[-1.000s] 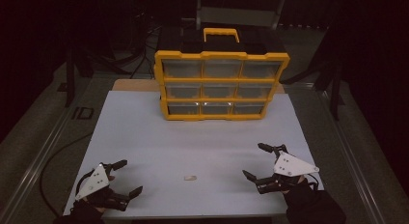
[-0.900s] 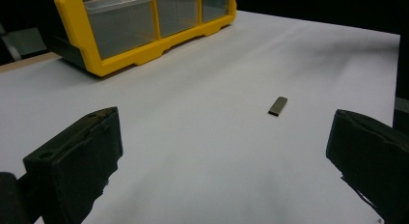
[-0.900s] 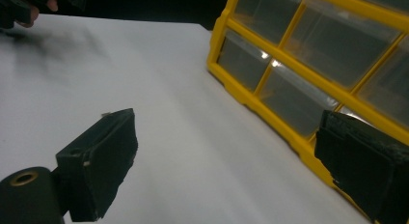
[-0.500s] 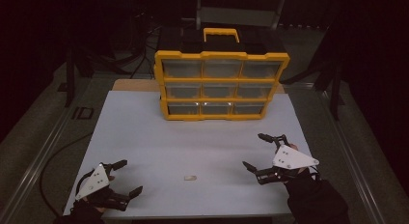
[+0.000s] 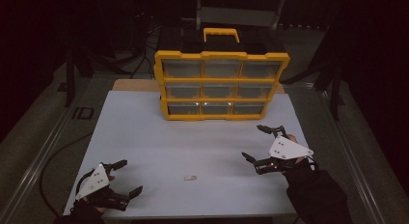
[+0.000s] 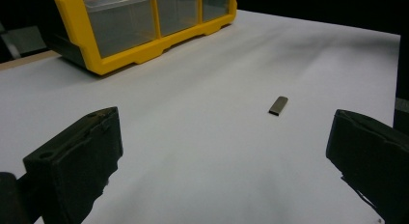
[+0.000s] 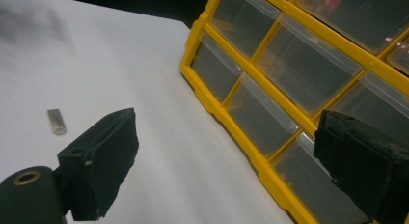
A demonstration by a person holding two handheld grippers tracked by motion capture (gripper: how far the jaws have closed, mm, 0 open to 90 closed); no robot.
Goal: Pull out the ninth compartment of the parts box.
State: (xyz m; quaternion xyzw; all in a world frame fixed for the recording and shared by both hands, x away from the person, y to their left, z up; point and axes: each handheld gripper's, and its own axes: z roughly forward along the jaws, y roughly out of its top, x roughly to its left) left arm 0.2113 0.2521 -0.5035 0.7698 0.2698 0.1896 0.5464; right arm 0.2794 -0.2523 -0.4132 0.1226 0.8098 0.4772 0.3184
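A yellow organiser [image 5: 221,84] with three rows of clear drawers and a black-and-yellow handle stands at the back of the white table [image 5: 144,132]. A small flat metal piece [image 5: 190,177] lies near the front edge; it is also the small metal piece [image 6: 278,105] ahead of the left jaws and the metal piece [image 7: 56,121] left of the right jaws. My left gripper [image 5: 125,176] is open at the front left, nothing between its jaws. At the front right my right gripper [image 5: 255,143] is open too, raised and angled toward the organiser's drawers [image 7: 289,79].
Dark floor, stands and cables surround the table. A wooden strip [image 5: 135,85] shows behind the white sheet, left of the organiser. The white surface between the grippers and the organiser is bare apart from the metal piece.
My right gripper has moved up and slightly toward the organiser. The left gripper has barely shifted. The metal piece has stayed put.
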